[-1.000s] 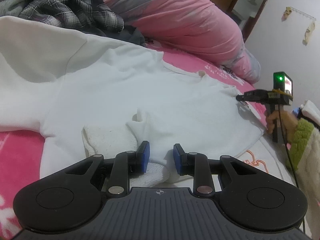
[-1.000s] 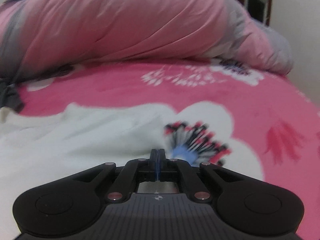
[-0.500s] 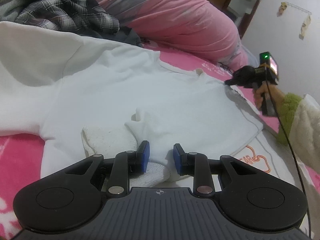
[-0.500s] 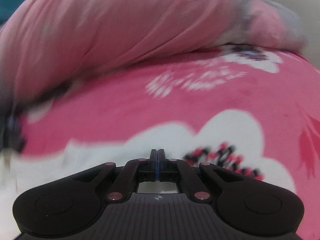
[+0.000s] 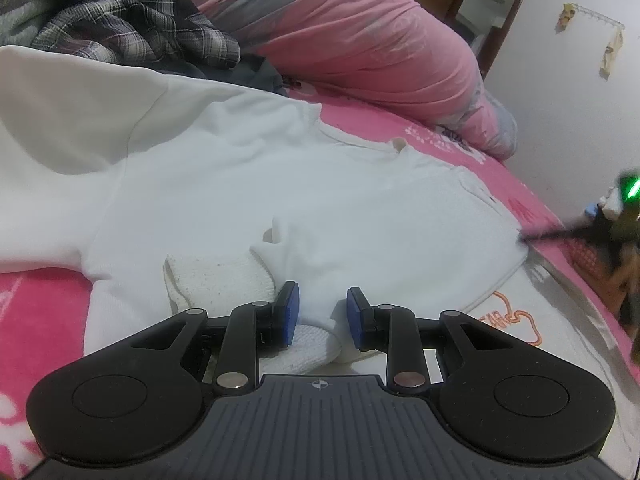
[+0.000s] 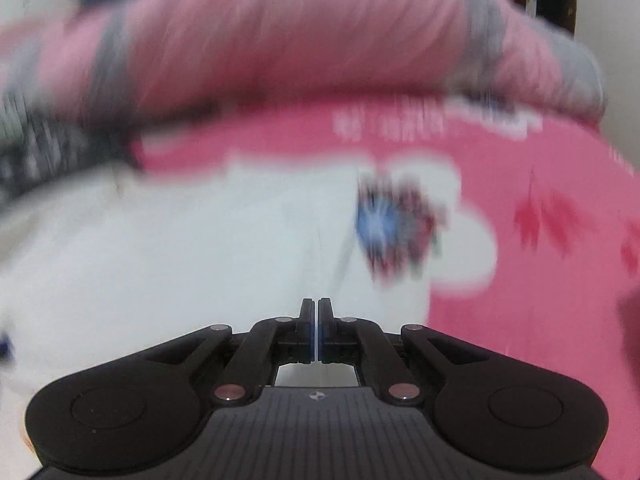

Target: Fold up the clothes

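Bed [image 5: 32,320] first: it has a pink flower cover, and the white sweatshirt [image 5: 280,184] lies spread flat on it, near a plaid pile [image 5: 132,28] and a big pink quilt [image 5: 360,40] behind. A moment ago the right tongs [image 5: 532,236] sat farther up the sweatshirt's right edge; now they have slid down beside its lower right corner, clenched tight with nothing seen between them. I think that corner is next to be picked up for a fold. The left tongs [image 5: 322,312] have stayed put at the sweatshirt's near edge, partly open, with the ribbed cuff [image 5: 224,280] and bunched cloth between the blue pads. Only the left view shows both tongs; the right view is blurry and shows the blue flower [image 6: 396,224] just beside the sweatshirt.
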Demonstrator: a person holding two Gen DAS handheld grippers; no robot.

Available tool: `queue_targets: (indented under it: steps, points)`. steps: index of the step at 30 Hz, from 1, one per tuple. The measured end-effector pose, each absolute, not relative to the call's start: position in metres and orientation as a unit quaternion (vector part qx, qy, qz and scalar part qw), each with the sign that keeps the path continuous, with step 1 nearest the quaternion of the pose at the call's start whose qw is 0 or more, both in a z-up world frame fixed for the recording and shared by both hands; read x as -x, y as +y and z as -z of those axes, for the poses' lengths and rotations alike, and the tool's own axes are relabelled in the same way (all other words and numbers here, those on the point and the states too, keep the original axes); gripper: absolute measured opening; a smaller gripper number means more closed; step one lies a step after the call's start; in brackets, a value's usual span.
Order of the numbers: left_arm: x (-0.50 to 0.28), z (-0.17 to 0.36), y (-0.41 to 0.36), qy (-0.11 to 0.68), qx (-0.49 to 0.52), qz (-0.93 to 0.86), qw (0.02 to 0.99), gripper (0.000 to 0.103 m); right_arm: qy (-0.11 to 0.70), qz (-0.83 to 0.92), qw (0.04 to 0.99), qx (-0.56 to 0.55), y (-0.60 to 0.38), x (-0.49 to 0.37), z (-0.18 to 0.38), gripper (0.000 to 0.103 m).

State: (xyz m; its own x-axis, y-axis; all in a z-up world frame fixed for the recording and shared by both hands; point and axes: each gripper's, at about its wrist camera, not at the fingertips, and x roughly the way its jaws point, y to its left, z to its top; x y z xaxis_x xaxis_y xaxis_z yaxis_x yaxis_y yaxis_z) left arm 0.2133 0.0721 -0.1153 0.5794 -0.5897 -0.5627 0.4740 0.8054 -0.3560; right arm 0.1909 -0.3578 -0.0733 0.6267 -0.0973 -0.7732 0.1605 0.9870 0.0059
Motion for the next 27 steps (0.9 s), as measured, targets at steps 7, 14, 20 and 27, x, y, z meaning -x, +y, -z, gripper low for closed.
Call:
queue_targets:
  steps: [7, 14, 20, 27]
  points:
    - [-0.214, 0.115, 0.073, 0.347, 0.086, 0.302, 0.884, 0.028, 0.367, 0.100, 0.924, -0.031, -0.368, -0.152, 0.040, 0.001]
    - [-0.214, 0.115, 0.073, 0.346, 0.082, 0.301, 0.885, 0.028, 0.412, 0.122, 0.902, -0.049, -0.387, -0.136, 0.077, 0.001]
    - [-0.214, 0.115, 0.076, 0.348, 0.094, 0.303, 0.882, 0.028, 0.382, 0.116, 0.910, -0.114, -0.376, -0.121, 0.039, 0.002]
    - [-0.210, 0.111, 0.084, 0.339, 0.116, 0.296, 0.886, 0.028, 0.349, -0.076, 0.932, -0.064, -0.243, -0.157, -0.014, 0.003]
